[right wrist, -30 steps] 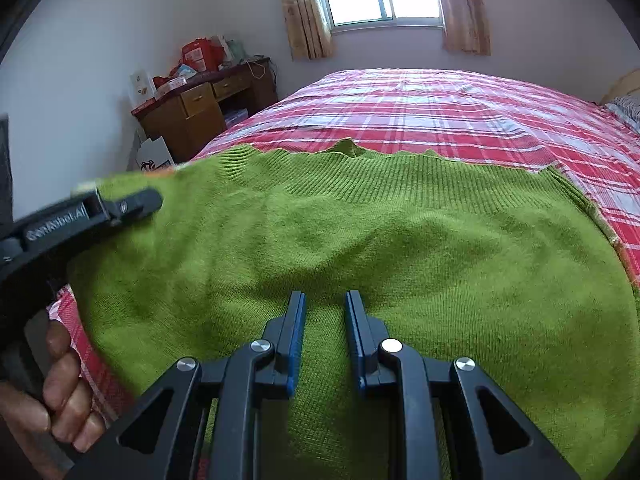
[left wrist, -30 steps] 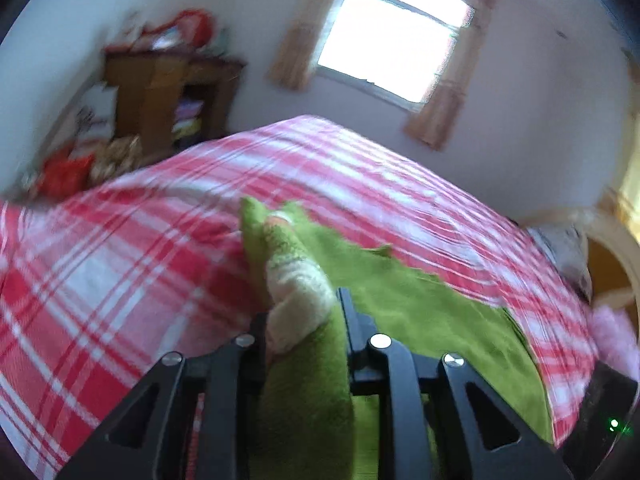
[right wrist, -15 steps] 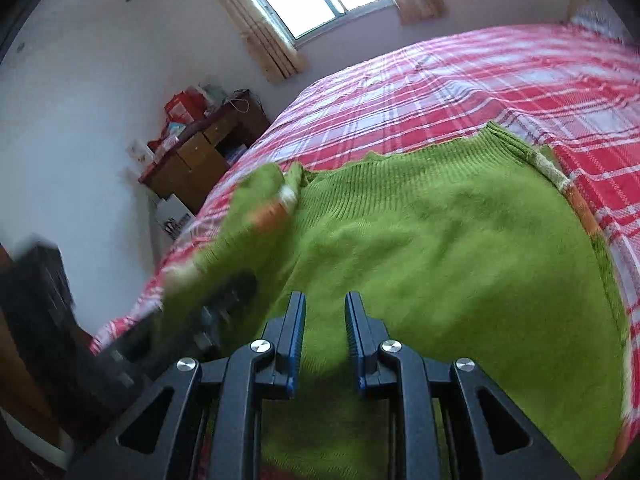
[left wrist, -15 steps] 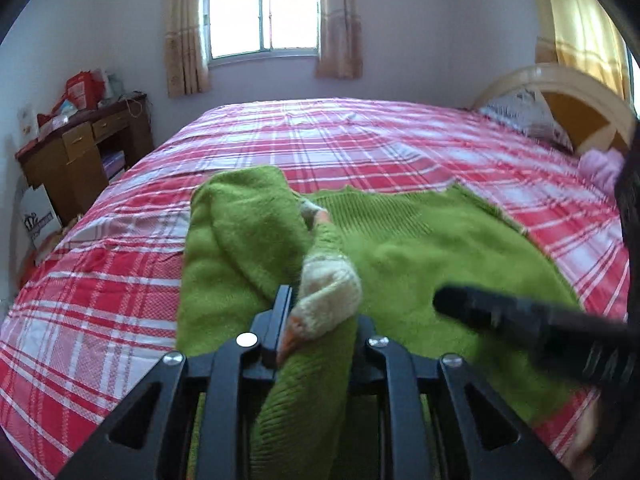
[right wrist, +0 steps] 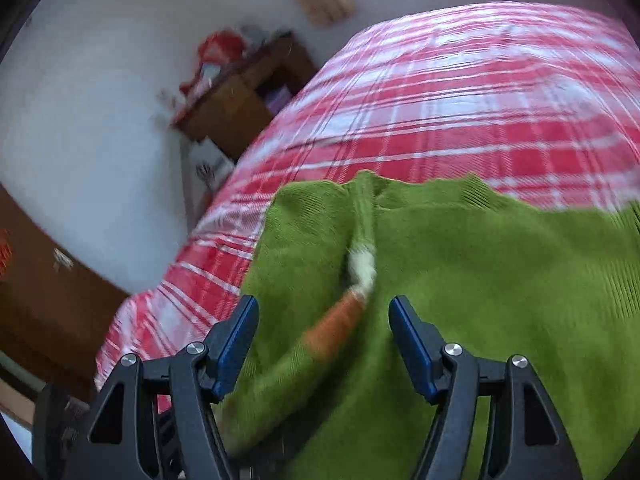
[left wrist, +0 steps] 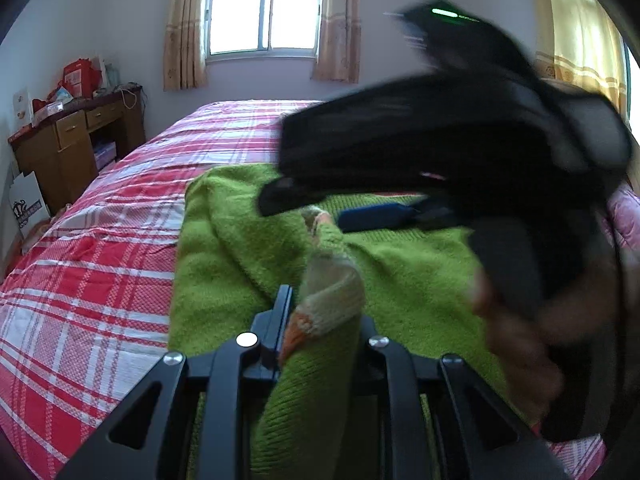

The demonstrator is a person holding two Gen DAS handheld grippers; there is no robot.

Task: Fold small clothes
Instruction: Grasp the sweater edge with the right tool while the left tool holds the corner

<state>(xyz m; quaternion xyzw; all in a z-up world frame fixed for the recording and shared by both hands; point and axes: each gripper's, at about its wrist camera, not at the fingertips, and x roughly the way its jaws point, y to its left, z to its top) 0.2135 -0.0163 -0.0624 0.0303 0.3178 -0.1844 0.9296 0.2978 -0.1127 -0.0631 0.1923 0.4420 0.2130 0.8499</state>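
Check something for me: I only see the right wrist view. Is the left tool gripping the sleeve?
Observer: Yes, the left tool is shut on the sleeve at its cuff.
Operator: Where does the right tool sit from that side?
Observer: The right tool hangs over the sweater; its jaws have just been opening, the cuff between them unpressed.
Operator: Who holds it?
Observer: A hand, blurred, wraps its grip.

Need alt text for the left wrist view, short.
The left tongs pinch a green sweater's cream and orange cuff, folded over the sweater on a red plaid bed. The blurred right tongs reach in from the right, open.
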